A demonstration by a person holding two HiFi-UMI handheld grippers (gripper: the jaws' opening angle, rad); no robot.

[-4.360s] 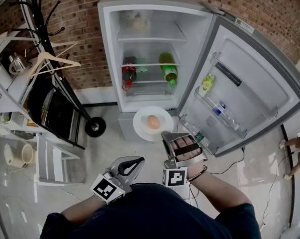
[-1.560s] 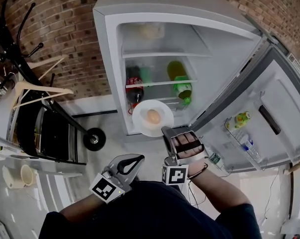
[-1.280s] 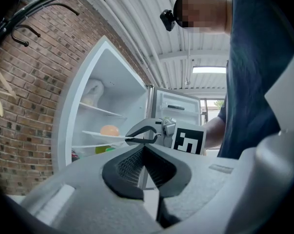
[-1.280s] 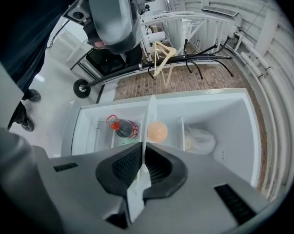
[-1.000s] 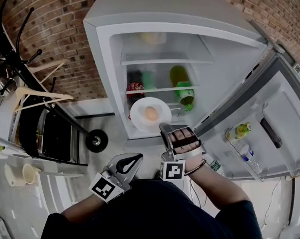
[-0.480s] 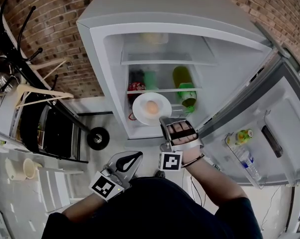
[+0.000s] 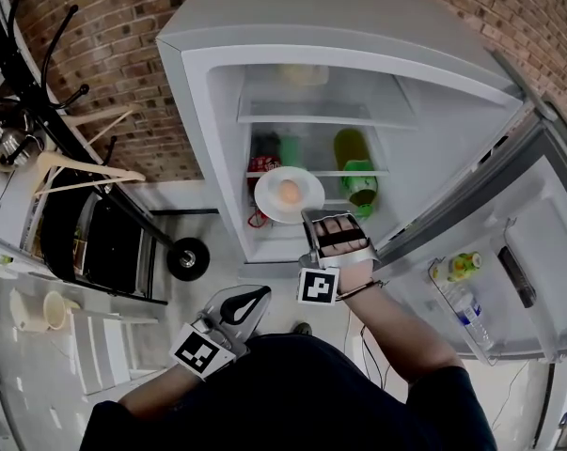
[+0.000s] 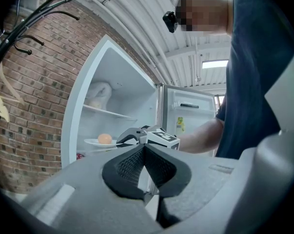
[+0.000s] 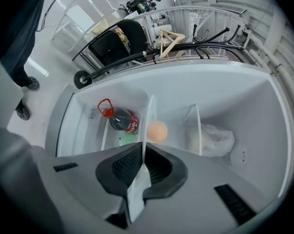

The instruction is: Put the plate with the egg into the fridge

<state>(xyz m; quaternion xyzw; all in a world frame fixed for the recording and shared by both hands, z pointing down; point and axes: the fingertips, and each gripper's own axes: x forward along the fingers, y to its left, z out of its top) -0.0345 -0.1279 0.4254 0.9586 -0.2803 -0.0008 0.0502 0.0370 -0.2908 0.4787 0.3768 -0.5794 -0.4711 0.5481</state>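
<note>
A white round plate (image 7: 289,195) bearing a single brown egg (image 7: 288,192) hangs at the centre of the head view, level with the middle glass shelf (image 7: 311,172) of an open grey-white fridge (image 7: 208,130). Whether the plate has crossed the threshold cannot be told. The right gripper (image 7: 308,218) is clamped on the plate's near rim; in the right gripper view the plate (image 9: 147,116) shows edge-on, running up out of the closed jaws at the lower centre, with the egg (image 9: 157,131) just to its right.

Behind the plate stand a dark cola bottle with a red label (image 7: 262,153) and a green plastic bottle (image 7: 357,169). A pale bag (image 7: 302,73) lies on the upper shelf. The fridge door (image 7: 518,224) swings wide to the right of the frame, carrying a yellow-green bottle (image 7: 457,266) and a clear water bottle (image 7: 466,310).

The left gripper (image 7: 252,299) sits low, near the person's body, its jaws together with nothing between them. A red brick wall (image 7: 123,26) and a wooden coat hanger (image 7: 76,172) fill the left of the frame.
</note>
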